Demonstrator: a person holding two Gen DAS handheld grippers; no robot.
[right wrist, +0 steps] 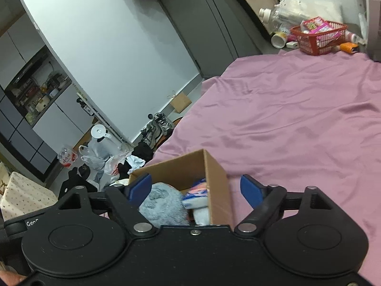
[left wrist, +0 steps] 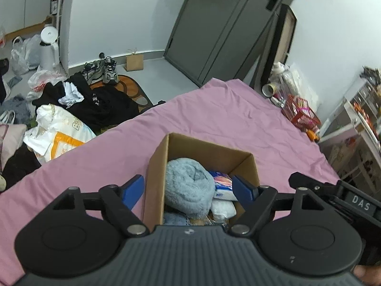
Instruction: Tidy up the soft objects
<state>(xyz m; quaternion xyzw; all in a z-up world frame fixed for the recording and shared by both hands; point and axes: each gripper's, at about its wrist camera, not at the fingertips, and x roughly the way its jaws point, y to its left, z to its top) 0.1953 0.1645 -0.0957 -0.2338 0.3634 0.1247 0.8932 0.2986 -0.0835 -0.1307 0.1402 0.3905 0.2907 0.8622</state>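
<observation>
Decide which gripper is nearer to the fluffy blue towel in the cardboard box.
Left. The left gripper hangs open directly over the fluffy blue towel, fingers straddling it. The right gripper, also open, sits over the cardboard box's right wall, offset sideways.

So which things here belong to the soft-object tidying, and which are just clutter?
Job:
cardboard box
fluffy blue towel in it
tissue packs in it
left gripper, right gripper, both open

Clutter:
red basket
sneakers
black clothes

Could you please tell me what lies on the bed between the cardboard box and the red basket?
Nothing: in both wrist views, only bare, wrinkled pink sheet stretches from the cardboard box to the red basket.
</observation>
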